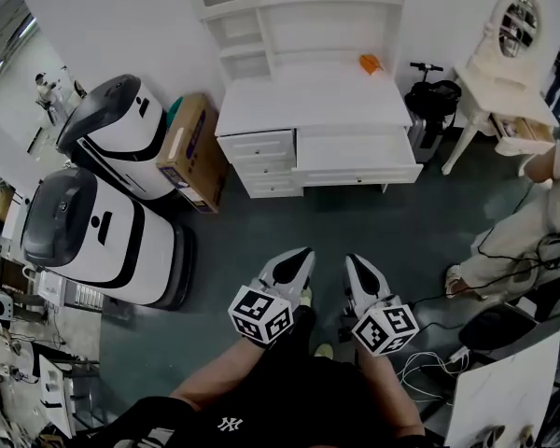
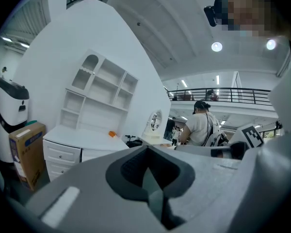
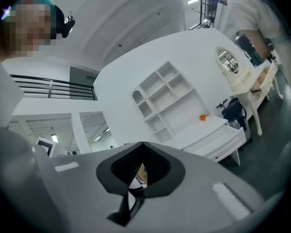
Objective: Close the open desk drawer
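Observation:
The white desk [image 1: 303,101] with a shelf hutch stands against the far wall, well ahead of me. Its wide middle drawer [image 1: 357,163] is pulled out towards me; the three small drawers [image 1: 257,145] on its left are pushed in. A small orange object [image 1: 371,63] lies on the desktop. My left gripper [image 1: 297,258] and right gripper [image 1: 357,267] are held side by side low in the head view, far short of the desk. Both are shut with nothing between their jaws. The right gripper view shows the open drawer [image 3: 224,139] at right, and the left gripper view shows the desk [image 2: 75,141] at lower left.
Two white-and-black machines [image 1: 103,236] [image 1: 121,124] and a cardboard box [image 1: 194,147] stand left of the desk. A black scooter [image 1: 432,96], a white vanity table with mirror [image 1: 504,59] and a person [image 1: 532,231] are at right. Cables [image 1: 420,367] lie on the dark floor.

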`<control>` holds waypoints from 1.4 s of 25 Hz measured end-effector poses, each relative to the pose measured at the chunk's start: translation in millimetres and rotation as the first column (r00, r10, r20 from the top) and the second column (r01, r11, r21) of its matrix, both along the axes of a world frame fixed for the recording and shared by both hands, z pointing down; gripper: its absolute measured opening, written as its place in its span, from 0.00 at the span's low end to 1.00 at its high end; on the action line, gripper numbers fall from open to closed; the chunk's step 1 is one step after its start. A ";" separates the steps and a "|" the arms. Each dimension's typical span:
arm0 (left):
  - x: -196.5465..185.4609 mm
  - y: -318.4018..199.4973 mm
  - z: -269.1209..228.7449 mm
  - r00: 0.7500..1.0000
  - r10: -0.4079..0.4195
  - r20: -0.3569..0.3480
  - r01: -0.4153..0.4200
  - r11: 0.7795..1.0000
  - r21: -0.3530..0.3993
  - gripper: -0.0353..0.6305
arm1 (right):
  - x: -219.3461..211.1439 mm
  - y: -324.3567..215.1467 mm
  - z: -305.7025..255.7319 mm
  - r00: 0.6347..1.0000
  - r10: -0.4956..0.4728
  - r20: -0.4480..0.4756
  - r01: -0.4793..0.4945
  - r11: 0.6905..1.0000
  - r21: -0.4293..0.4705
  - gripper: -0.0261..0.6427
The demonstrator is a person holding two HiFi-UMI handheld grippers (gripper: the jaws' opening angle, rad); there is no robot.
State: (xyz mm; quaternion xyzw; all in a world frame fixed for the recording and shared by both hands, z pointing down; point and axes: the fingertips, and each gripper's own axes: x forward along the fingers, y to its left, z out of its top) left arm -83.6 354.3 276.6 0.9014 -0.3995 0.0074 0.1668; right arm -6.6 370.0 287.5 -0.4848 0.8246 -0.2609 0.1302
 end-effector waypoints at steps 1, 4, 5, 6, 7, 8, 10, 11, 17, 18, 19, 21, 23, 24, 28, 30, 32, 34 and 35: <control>0.5 -10.4 4.2 1.000 0.003 -0.001 -0.003 1.000 -0.004 0.05 | 1.0 -10.1 3.6 1.000 0.006 0.000 -0.006 1.000 -0.005 0.07; 0.4 -48.4 18.1 1.000 0.010 -0.002 -0.010 1.000 -0.017 0.05 | 2.1 -46.6 14.2 1.000 0.022 -0.004 -0.022 1.000 -0.021 0.07; 0.4 -63.5 23.4 1.000 0.013 -0.001 -0.013 1.000 -0.023 0.05 | 2.3 -61.3 18.1 1.000 0.028 -0.006 -0.028 0.999 -0.028 0.07; 0.2 -79.8 29.1 1.000 0.016 -0.001 -0.016 0.999 -0.031 0.05 | 2.3 -77.3 22.0 0.999 0.033 -0.009 -0.034 0.999 -0.035 0.07; -0.5 -97.2 35.1 1.000 0.018 -0.002 -0.018 0.999 -0.042 0.05 | 1.6 -94.2 25.9 0.999 0.039 -0.014 -0.039 0.998 -0.042 0.07; -1.9 -115.0 41.5 1.000 0.020 -0.003 -0.020 0.998 -0.054 0.05 | 0.2 -111.3 29.9 0.999 0.044 -0.019 -0.045 0.998 -0.049 0.07; -5.5 -150.1 54.8 1.000 0.024 -0.001 -0.024 0.997 -0.079 0.05 | -2.8 -144.1 37.7 0.998 0.056 -0.033 -0.058 0.996 -0.064 0.07; -6.4 -166.7 60.9 1.000 0.027 0.002 -0.027 0.996 -0.090 0.05 | -3.6 -159.5 41.0 0.997 0.063 -0.039 -0.065 0.995 -0.070 0.07; 2.9 -242.3 81.0 0.997 0.071 0.003 -0.070 0.990 -0.122 0.05 | 4.3 -228.3 54.7 0.991 0.118 -0.057 -0.123 0.989 -0.086 0.07; 3.4 -251.7 82.3 0.997 0.076 0.004 -0.075 0.990 -0.122 0.05 | 5.3 -236.9 56.2 0.990 0.126 -0.059 -0.131 0.988 -0.087 0.07; 3.2 -260.0 84.0 0.997 0.079 0.005 -0.078 0.989 -0.123 0.05 | 6.3 -244.7 57.4 0.989 0.133 -0.062 -0.138 0.986 -0.089 0.07; 2.6 -272.3 90.2 0.997 0.083 0.007 -0.081 0.987 -0.136 0.05 | 9.6 -256.1 60.9 0.987 0.146 -0.073 -0.153 0.984 -0.097 0.07; 3.2 -281.3 99.4 0.996 0.084 0.011 -0.082 0.984 -0.156 0.05 | 15.2 -265.3 65.7 0.984 0.157 -0.082 -0.165 0.981 -0.105 0.07; 3.1 -285.6 105.3 0.996 0.084 0.015 -0.080 0.983 -0.165 0.05 | 18.1 -270.0 69.1 0.983 0.162 -0.084 -0.171 0.979 -0.108 0.07; -2.0 -298.4 138.7 0.995 0.078 0.055 -0.067 0.980 -0.188 0.05 | 26.8 -286.8 93.9 0.980 0.178 -0.089 -0.189 0.974 -0.129 0.07; -5.5 -304.2 157.6 0.995 0.063 0.073 -0.047 0.977 -0.208 0.05 | 32.3 -297.2 108.4 0.980 0.174 -0.093 -0.185 0.973 -0.140 0.07; -7.5 -316.2 176.0 0.996 0.037 0.087 -0.016 0.972 -0.236 0.05 | 42.2 -314.3 122.9 0.981 0.165 -0.098 -0.179 0.971 -0.158 0.07; -7.5 -331.8 195.8 0.994 0.009 0.112 0.021 0.964 -0.263 0.05 | 54.0 -336.3 138.2 0.983 0.149 -0.104 -0.166 0.969 -0.183 0.07; -6.7 -339.0 206.6 0.992 -0.007 0.126 0.042 0.958 -0.283 0.05 | 59.7 -346.9 146.3 0.985 0.136 -0.109 -0.156 0.967 -0.200 0.07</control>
